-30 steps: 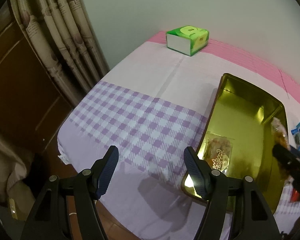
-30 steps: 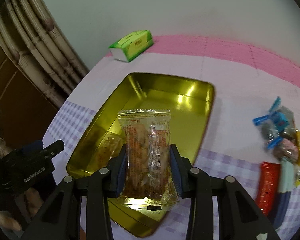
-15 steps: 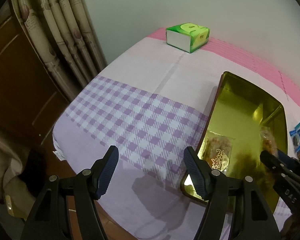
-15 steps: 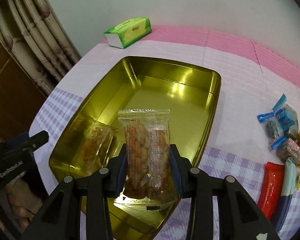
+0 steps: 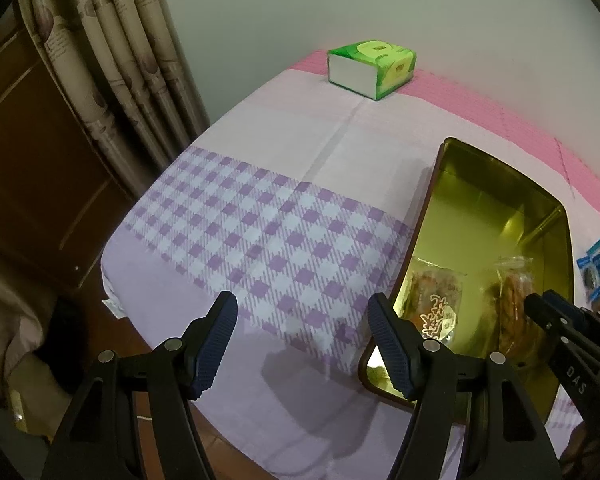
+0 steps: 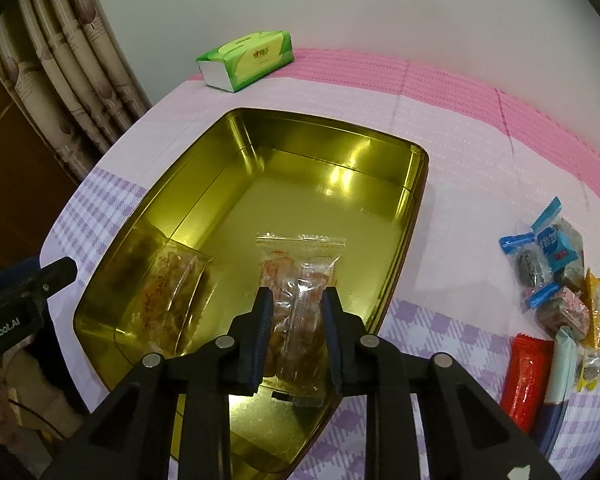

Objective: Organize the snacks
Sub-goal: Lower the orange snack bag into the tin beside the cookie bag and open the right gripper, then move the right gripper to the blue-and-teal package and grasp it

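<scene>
My right gripper (image 6: 296, 300) is shut on a clear snack packet (image 6: 300, 272) and holds it inside the gold tin (image 6: 228, 168), low over its floor. A second clear snack packet (image 6: 172, 288) lies in the tin's near left corner; it also shows in the left wrist view (image 5: 436, 308). My left gripper (image 5: 300, 316) is open and empty over the purple checked cloth, just left of the tin (image 5: 496, 196). The right gripper (image 5: 572, 336) and its packet (image 5: 512, 308) show at the right of the left wrist view.
A pile of wrapped snacks (image 6: 556, 276) and a red packet (image 6: 528, 380) lie on the cloth right of the tin. A green tissue box (image 6: 246, 60) stands at the far edge by the wall. Curtains (image 5: 112, 64) hang at the left, past the table edge.
My right gripper has moved forward and down, carrying the packet deeper into the tin. The left gripper has stayed open and shifted only slightly.
</scene>
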### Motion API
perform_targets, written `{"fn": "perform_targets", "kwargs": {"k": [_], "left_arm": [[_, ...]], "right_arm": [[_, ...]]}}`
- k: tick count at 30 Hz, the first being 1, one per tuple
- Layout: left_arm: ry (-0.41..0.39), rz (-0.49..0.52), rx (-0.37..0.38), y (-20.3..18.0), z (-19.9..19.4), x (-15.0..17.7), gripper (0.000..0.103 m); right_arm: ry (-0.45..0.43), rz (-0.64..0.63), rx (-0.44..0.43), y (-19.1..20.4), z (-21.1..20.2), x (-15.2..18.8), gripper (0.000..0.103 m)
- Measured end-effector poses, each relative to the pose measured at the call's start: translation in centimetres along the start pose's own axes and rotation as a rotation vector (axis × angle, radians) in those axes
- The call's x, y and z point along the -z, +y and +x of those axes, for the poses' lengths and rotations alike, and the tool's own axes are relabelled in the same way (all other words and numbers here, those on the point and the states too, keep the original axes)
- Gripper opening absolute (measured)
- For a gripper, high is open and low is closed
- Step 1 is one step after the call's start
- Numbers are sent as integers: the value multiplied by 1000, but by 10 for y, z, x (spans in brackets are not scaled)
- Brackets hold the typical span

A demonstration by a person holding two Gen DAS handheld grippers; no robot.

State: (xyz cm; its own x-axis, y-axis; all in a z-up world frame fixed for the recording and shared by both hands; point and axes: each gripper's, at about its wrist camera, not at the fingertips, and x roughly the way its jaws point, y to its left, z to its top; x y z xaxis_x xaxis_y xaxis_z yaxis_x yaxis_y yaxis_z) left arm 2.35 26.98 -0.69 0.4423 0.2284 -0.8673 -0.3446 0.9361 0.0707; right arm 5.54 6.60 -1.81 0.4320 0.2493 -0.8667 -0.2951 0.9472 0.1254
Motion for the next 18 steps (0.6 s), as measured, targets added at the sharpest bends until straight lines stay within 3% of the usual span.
{"fn": "perform_targets", "kwargs": {"k": [10, 13, 18], "left_arm": [[13, 13, -7, -1, 1, 0, 68], [13, 13, -8, -2, 2, 1, 68], [23, 21, -15, -3, 1, 1, 68]], "right_arm": [[4, 18, -36, 1, -2, -1, 27], [-9, 27, -47, 0, -8, -1, 33], [-46, 33, -54, -6, -24, -2, 33]]}}
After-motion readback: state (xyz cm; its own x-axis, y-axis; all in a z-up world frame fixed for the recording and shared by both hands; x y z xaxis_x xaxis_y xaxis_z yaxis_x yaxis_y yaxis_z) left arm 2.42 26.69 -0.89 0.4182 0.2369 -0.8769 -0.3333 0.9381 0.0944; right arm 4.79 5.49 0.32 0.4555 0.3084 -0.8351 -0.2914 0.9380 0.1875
